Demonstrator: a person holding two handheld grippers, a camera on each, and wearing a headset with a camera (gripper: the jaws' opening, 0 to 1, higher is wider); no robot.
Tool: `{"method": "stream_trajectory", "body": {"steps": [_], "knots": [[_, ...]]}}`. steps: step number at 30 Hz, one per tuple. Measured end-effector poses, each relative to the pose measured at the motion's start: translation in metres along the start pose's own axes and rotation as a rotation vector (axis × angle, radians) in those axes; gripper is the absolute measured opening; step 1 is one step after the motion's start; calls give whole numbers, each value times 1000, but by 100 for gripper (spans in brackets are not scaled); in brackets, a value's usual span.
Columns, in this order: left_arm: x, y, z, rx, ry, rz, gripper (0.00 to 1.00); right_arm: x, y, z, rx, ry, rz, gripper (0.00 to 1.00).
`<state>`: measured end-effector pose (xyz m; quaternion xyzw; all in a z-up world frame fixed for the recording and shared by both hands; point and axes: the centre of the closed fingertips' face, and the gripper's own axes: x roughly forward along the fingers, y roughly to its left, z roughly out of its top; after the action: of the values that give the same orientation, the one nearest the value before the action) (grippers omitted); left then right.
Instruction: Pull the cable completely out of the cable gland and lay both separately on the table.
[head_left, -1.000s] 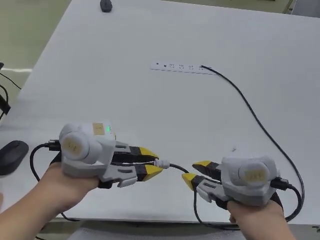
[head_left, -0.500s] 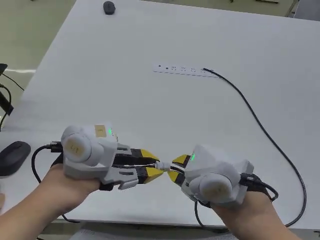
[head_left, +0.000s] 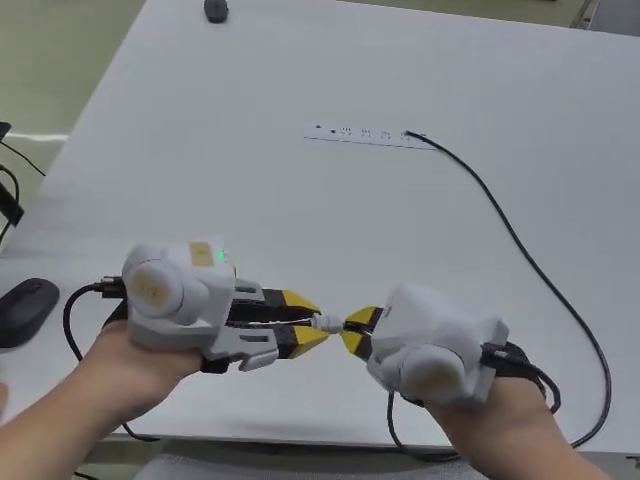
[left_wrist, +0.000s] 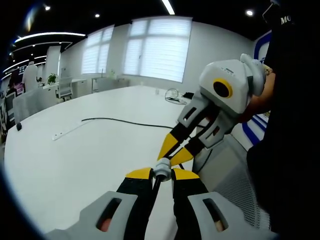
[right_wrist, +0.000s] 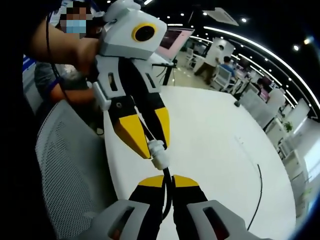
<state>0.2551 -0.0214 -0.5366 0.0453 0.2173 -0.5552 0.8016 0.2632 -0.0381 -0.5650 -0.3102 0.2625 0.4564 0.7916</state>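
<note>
A small white cable gland (head_left: 326, 323) is pinched between the yellow tips of my left gripper (head_left: 315, 323), which is shut on it. A short black cable (right_wrist: 167, 197) runs out of the gland (right_wrist: 158, 154) straight into my right gripper (right_wrist: 168, 181), whose jaws are shut on the cable just behind the gland. Both grippers meet tip to tip above the table's near edge, with the right gripper (head_left: 354, 330) rolled over. In the left gripper view the gland (left_wrist: 161, 166) sits at my own tips (left_wrist: 161, 174), and the right gripper (left_wrist: 170, 155) comes in from the right.
A white power strip (head_left: 362, 135) lies at mid table, its black cord (head_left: 520, 250) trailing toward the right front edge. A dark mouse (head_left: 25, 310) sits at far left and a small dark object (head_left: 214, 10) at the far end. The white table (head_left: 300, 220) spreads ahead.
The right gripper has moved left along the cable up to the gland, rolled over, and closed on the cable. The left gripper has stayed put, holding the gland.
</note>
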Motion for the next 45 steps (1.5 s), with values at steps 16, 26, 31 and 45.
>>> {"method": "stream_trajectory", "body": {"steps": [16,26,31,45], "knots": [[0,0,0,5,5,3,15,-4,-10,-39,396,-12,-18,0],[0,-3,0,10,8,0,15,-6,-15,-80,746,-3,-37,0],[0,-3,0,11,7,-1,15,-6,-11,-99,920,11,-45,0],[3,-8,-1,7,13,-10,15,0,4,-117,1121,26,-13,1]]}}
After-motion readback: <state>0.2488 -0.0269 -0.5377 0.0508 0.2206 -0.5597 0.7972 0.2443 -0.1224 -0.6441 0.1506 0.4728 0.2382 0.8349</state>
